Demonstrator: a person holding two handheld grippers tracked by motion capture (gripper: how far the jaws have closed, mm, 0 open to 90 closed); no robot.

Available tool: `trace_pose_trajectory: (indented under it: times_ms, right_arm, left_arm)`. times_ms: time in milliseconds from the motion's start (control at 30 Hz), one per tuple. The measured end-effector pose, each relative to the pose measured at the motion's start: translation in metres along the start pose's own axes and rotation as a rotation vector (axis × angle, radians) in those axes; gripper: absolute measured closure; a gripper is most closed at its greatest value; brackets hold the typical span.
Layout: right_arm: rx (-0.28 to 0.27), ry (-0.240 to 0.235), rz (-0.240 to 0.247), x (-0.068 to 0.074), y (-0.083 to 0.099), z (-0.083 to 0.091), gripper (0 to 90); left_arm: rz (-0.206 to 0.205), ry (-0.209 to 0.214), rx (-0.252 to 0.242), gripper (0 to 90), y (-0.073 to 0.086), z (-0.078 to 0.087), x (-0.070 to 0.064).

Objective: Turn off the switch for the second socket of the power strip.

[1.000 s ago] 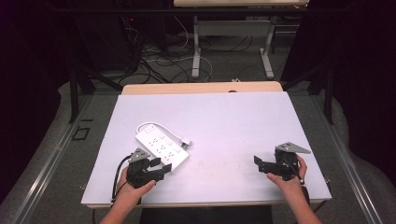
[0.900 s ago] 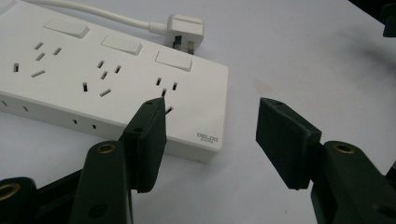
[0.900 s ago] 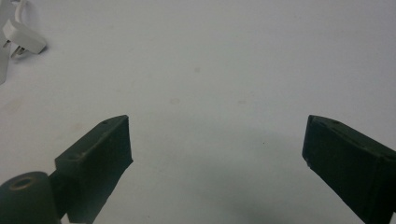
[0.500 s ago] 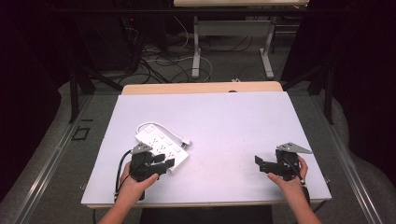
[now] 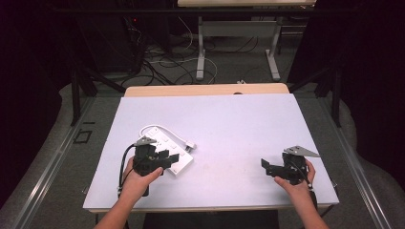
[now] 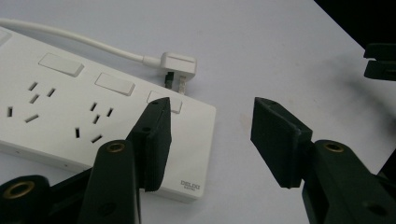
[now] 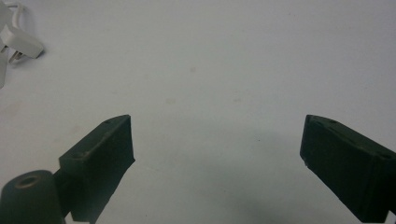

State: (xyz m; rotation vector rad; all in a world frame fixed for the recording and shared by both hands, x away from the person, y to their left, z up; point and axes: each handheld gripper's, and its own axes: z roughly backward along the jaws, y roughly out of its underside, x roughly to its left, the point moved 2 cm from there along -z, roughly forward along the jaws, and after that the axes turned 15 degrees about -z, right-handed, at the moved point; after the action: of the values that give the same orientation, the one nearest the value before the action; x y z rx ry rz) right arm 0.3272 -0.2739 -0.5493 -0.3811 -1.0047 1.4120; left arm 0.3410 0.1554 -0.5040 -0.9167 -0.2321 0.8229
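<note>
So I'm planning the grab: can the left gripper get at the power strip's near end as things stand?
Probably yes. The left gripper is open, one jaw over the power strip's corner, the other over bare table; nothing lies between.

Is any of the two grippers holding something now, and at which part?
Nothing is held. The left gripper is open over the end of the power strip; the right gripper is open over the bare table.

Right claw (image 7: 217, 163) gapes over bare white table (image 7: 224, 60).
</note>
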Motion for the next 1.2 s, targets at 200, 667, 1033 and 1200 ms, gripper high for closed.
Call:
trace_pose_trajectory:
  times_ms: [200, 667, 1033, 1200]
  right_arm:
    - [-0.002, -0.001, 0.001, -0.001, 0.0, 0.0, 9.5]
    - [-0.004, -0.001, -0.015, -0.001, 0.0, 0.0, 10.2]
    - [0.0, -0.002, -0.014, -0.002, 0.0, 0.0, 10.8]
    - [0.001, -0.003, -0.017, -0.003, 0.0, 0.0, 11.0]
  left_arm:
    - [0.004, -0.004, 0.016, 48.5, -0.01, 0.001, 0.002]
    - [0.025, -0.015, 0.034, 50.9, -0.035, 0.003, 0.009]
    - [0.059, -0.002, 0.069, 58.6, -0.047, 0.001, 0.016]
    - [0.076, -0.013, 0.098, 63.3, -0.051, -0.002, 0.019]
